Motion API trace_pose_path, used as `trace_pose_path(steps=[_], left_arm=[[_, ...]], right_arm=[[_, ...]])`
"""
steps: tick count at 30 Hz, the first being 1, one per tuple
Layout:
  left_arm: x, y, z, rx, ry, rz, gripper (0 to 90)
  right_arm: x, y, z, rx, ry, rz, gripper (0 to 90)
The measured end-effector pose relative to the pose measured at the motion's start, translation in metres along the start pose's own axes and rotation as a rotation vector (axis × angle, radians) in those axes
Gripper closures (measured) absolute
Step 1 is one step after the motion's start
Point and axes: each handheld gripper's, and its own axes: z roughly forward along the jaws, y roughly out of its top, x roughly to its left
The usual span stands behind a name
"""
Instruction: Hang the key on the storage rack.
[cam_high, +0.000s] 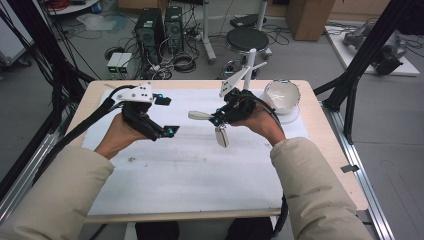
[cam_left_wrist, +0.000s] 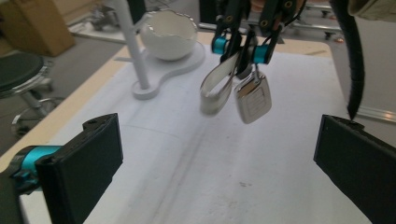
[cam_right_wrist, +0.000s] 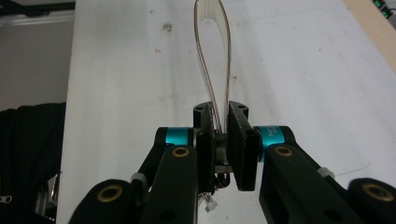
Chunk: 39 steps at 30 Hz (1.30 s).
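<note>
A silver key fob (cam_high: 221, 136) with a white strap loop (cam_high: 199, 115) hangs from my right gripper (cam_high: 218, 120) above the middle of the white mat (cam_high: 190, 165). That gripper is shut on the base of the strap (cam_right_wrist: 214, 56), which stretches away from its pads (cam_right_wrist: 221, 126). In the left gripper view the fob (cam_left_wrist: 253, 99) and the loop (cam_left_wrist: 215, 88) dangle under the right gripper (cam_left_wrist: 242, 49). My left gripper (cam_high: 167, 115) stands open to the left of the loop, a short gap away. Nothing lies between its fingers (cam_left_wrist: 217, 154).
A white stand (cam_high: 287, 116) at the table's far right carries a white bowl (cam_high: 282, 95) and an upright post (cam_high: 251, 62). The wooden table edge (cam_high: 345, 165) frames the mat. Computers and a stool stand on the floor beyond.
</note>
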Motion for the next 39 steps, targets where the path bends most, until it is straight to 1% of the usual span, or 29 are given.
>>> trace_pose_path(steps=[1,4,5,6,7,8,9,10,13,14,15,16,18,19,20,23,24,26,27,28,29,30,31,32,34,35,37,38,39], left_arm=[[-0.001,-0.002,-0.005,-0.014,0.006,-0.007,1.7],[-0.005,-0.006,-0.019,-0.035,0.05,0.0,1.7],[-0.007,-0.006,-0.023,-0.043,0.064,0.003,1.7],[-0.008,-0.008,-0.027,-0.056,0.068,-0.002,1.7],[-0.01,-0.009,-0.03,-0.074,0.068,-0.017,1.7],[-0.012,-0.011,-0.032,-0.091,0.07,-0.026,1.7],[-0.013,-0.012,-0.035,-0.091,0.075,-0.024,1.7],[-0.016,-0.014,-0.036,-0.089,0.082,-0.021,1.7],[-0.024,-0.02,-0.038,-0.105,0.097,-0.014,1.7],[-0.027,-0.022,-0.039,-0.116,0.103,-0.015,1.7],[-0.029,-0.025,-0.039,-0.118,0.11,-0.011,1.7],[-0.031,-0.029,-0.041,-0.116,0.113,-0.011,1.7],[-0.032,-0.035,-0.042,-0.106,0.12,-0.021,1.7],[-0.033,-0.038,-0.044,-0.107,0.12,-0.032,1.7],[-0.034,-0.041,-0.047,-0.108,0.127,-0.03,1.6],[-0.037,-0.046,-0.055,-0.121,0.148,-0.039,1.7],[-0.039,-0.047,-0.057,-0.129,0.158,-0.034,1.7],[-0.042,-0.049,-0.063,-0.137,0.176,-0.028,1.7],[-0.044,-0.05,-0.066,-0.143,0.19,-0.027,1.7],[-0.046,-0.052,-0.068,-0.153,0.201,-0.027,1.7],[-0.047,-0.054,-0.07,-0.158,0.214,-0.028,1.6],[-0.048,-0.057,-0.071,-0.167,0.224,-0.033,1.7],[-0.049,-0.061,-0.072,-0.182,0.233,-0.042,1.7],[-0.049,-0.066,-0.073,-0.205,0.242,-0.055,1.7],[-0.049,-0.077,-0.075,-0.257,0.244,-0.091,1.6],[-0.049,-0.084,-0.075,-0.273,0.256,-0.111,1.7],[-0.049,-0.097,-0.075,-0.29,0.274,-0.125,1.7],[-0.05,-0.103,-0.073,-0.291,0.28,-0.129,1.7],[-0.051,-0.108,-0.072,-0.283,0.292,-0.126,1.7]], right_arm=[[0.0,-0.001,-0.003,-0.007,0.0,0.008,82.4],[-0.003,-0.006,-0.009,-0.045,0.007,0.047,82.4],[-0.004,-0.008,-0.011,-0.058,0.004,0.049,82.4],[-0.005,-0.011,-0.013,-0.066,0.002,0.06,82.4],[-0.005,-0.013,-0.014,-0.074,-0.007,0.066,82.4],[-0.006,-0.018,-0.018,-0.09,-0.023,0.085,82.4],[-0.006,-0.018,-0.018,-0.09,-0.023,0.085,82.4],[-0.007,-0.02,-0.019,-0.097,-0.041,0.086,82.4],[-0.009,-0.027,-0.026,-0.127,-0.071,0.108,82.4],[-0.009,-0.029,-0.027,-0.135,-0.083,0.118,82.4],[-0.009,-0.031,-0.03,-0.138,-0.089,0.123,82.3],[-0.009,-0.033,-0.032,-0.147,-0.106,0.132,82.4],[-0.01,-0.037,-0.036,-0.155,-0.138,0.142,82.4],[-0.01,-0.039,-0.039,-0.168,-0.149,0.154,82.4],[-0.012,-0.042,-0.041,-0.182,-0.162,0.159,82.4],[-0.014,-0.049,-0.048,-0.217,-0.178,0.206,82.3],[-0.015,-0.051,-0.05,-0.225,-0.187,0.21,82.3],[-0.015,-0.053,-0.054,-0.236,-0.218,0.221,82.4],[-0.016,-0.055,-0.056,-0.247,-0.233,0.218,82.3],[-0.015,-0.056,-0.058,-0.251,-0.246,0.234,82.3],[-0.016,-0.057,-0.06,-0.256,-0.269,0.237,82.3],[-0.016,-0.059,-0.061,-0.26,-0.288,0.244,82.3],[-0.016,-0.06,-0.063,-0.267,-0.31,0.24,82.3],[-0.017,-0.062,-0.064,-0.273,-0.329,0.245,82.3],[-0.017,-0.064,-0.066,-0.277,-0.353,0.264,82.3],[-0.016,-0.066,-0.067,-0.281,-0.366,0.272,82.3],[-0.017,-0.07,-0.069,-0.29,-0.387,0.281,82.3],[-0.017,-0.072,-0.069,-0.287,-0.398,0.296,82.3],[-0.018,-0.075,-0.07,-0.289,-0.415,0.298,82.3]])
